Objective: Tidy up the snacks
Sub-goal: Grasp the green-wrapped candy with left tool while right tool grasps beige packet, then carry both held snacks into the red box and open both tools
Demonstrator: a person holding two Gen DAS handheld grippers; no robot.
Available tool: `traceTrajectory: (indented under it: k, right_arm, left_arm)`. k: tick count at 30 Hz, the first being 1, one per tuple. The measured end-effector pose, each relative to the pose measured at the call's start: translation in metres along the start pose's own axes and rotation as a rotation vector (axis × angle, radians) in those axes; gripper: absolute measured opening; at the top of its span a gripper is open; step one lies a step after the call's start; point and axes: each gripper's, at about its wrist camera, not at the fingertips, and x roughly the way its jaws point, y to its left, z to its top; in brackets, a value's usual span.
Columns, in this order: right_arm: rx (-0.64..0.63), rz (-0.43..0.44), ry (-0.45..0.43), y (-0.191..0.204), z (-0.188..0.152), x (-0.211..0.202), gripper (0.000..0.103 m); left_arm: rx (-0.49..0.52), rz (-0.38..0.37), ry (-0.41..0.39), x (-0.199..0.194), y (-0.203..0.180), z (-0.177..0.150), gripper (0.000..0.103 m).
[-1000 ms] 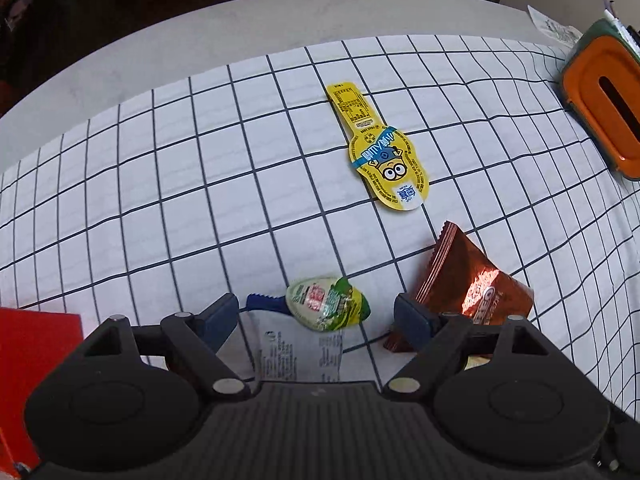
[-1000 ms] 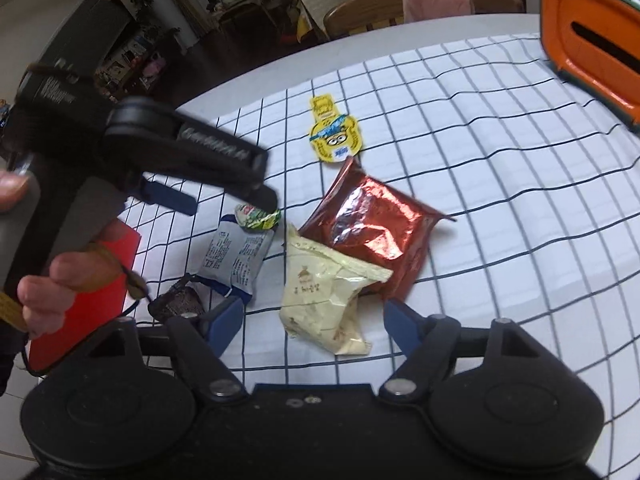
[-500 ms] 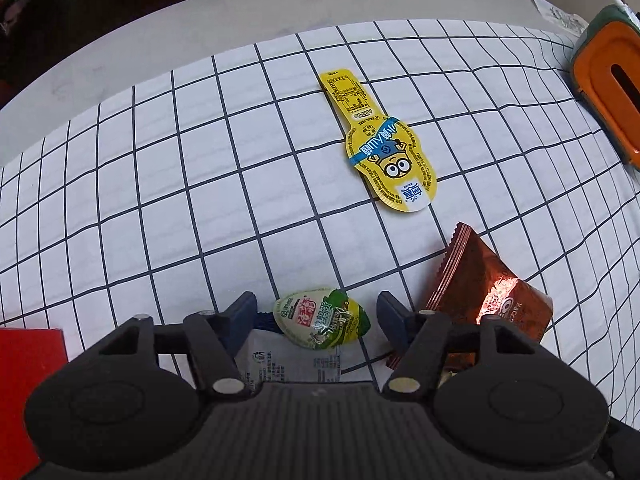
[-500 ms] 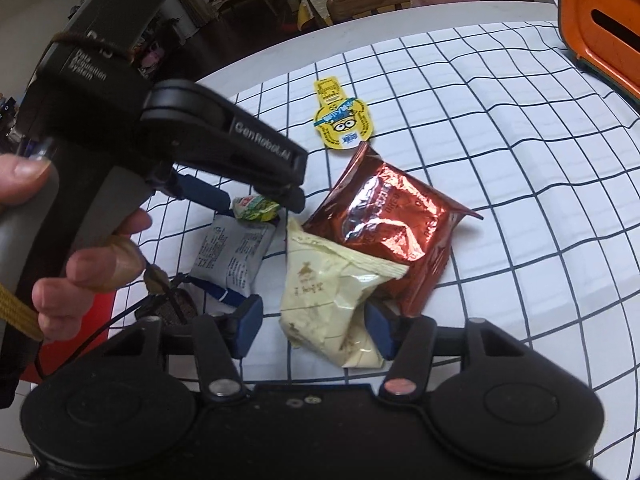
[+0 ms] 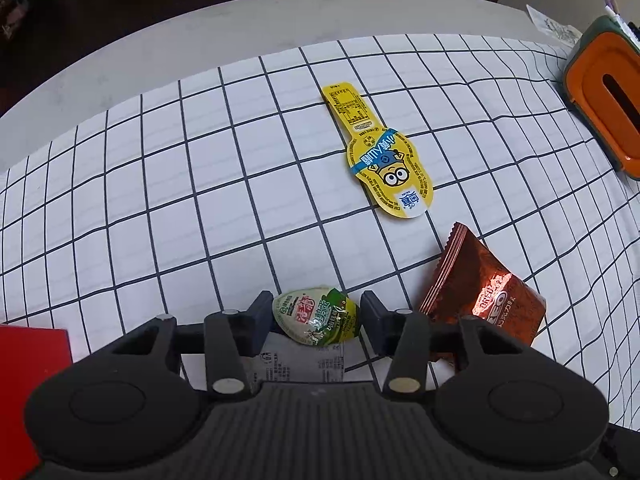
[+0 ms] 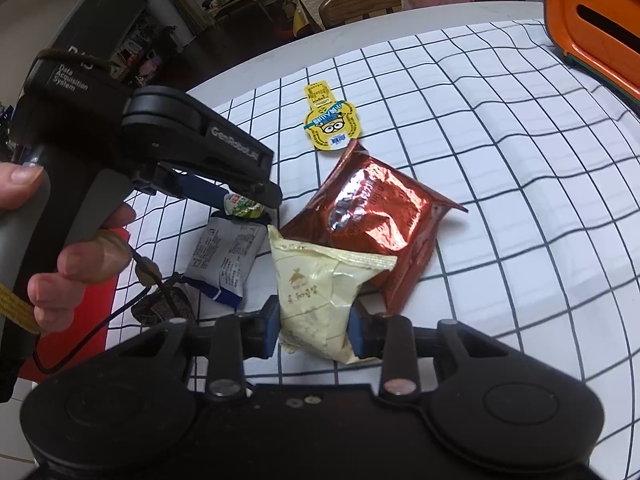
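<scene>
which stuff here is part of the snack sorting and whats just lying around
Snacks in the job:
- green egg-shaped packet, between the left gripper pads
- cream pouch, pinched by the right gripper
- copper foil bag
- yellow Minion packet
- grey sachet

Lying about:
- orange box
- red sheet

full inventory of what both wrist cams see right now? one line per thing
egg-shaped snack: 1, green and white, between the left fingers, atop the grey packet
grey packet: 1, grey-white with blue edge, under the egg snack
cream packet: 1, pale yellow, pinched between the right fingers
foil bag: 1, copper-red, behind the cream packet
cartoon snack: 1, yellow, flat on the cloth, farther out
checked cloth: 1, white with dark grid
orange box: 1, orange with green trim, far right
red object: 1, left edge
left gripper: black, blue pads
right gripper: black, blue pads
hand: holding the left gripper
</scene>
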Motion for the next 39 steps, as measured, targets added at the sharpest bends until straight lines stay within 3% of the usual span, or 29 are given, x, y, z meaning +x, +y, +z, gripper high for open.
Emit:
traceTrajectory:
  k: [20,39]
  right_arm:
    - [0.011,0.004,-0.096,0.016,-0.019,-0.067,0.032]
    - [-0.168,0.086,-0.156,0.136,-0.038,-0.119,0.032]
  left_arm:
    - [-0.028,-0.035,-0.076,-0.067,0.036,-0.045,0.047]
    - [-0.045,-0.012,-0.218,-0.195,0.135,-0.134,0.047]
